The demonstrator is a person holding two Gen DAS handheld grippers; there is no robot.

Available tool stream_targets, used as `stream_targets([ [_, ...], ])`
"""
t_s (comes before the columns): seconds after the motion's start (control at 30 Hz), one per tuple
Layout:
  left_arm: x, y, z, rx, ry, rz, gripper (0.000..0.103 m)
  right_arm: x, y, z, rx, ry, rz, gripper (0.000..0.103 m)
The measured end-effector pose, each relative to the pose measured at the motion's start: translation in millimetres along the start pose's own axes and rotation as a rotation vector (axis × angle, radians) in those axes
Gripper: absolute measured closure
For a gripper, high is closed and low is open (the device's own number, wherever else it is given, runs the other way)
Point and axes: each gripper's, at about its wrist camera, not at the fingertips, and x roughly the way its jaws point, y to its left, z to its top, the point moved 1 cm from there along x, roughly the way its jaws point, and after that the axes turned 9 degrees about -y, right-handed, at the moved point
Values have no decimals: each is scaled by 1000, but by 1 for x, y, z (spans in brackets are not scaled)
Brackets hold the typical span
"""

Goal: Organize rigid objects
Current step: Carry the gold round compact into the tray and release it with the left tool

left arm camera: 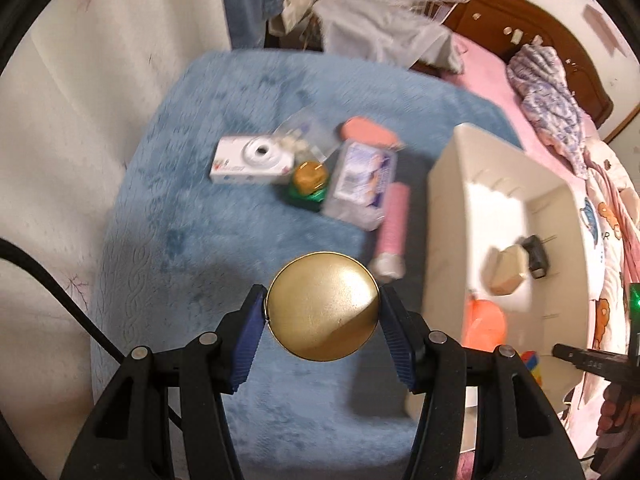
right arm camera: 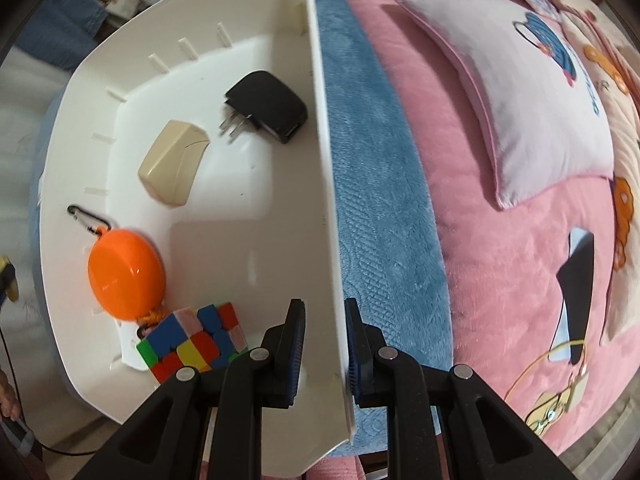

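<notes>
— Gold round tin (left arm camera: 323,306): where is it?
— Clamped between the left gripper (left arm camera: 322,320) pads, above the blue blanket (left arm camera: 192,216).
— And the right gripper (right arm camera: 325,344)?
— Its jaws straddle the white bin (right arm camera: 320,160) wall, closed on it; a cube (right arm camera: 192,338) lies inside.

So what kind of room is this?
Most likely a bedroom: there is a bed with a pink blanket, a cushion on it, and a wooden headboard behind. Small things are being sorted on the bed into a white bin.
</notes>
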Motion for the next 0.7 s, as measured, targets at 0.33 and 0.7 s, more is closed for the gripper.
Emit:
stream_targets([
  [0.33,-39,-69,-7,84,-130,-78,43,-5,0,-4,-151,-25,74,84],
  [0.7,-41,-145,-33,159,-115,-150,43,-7,1,-10,-317,-43,121,86],
])
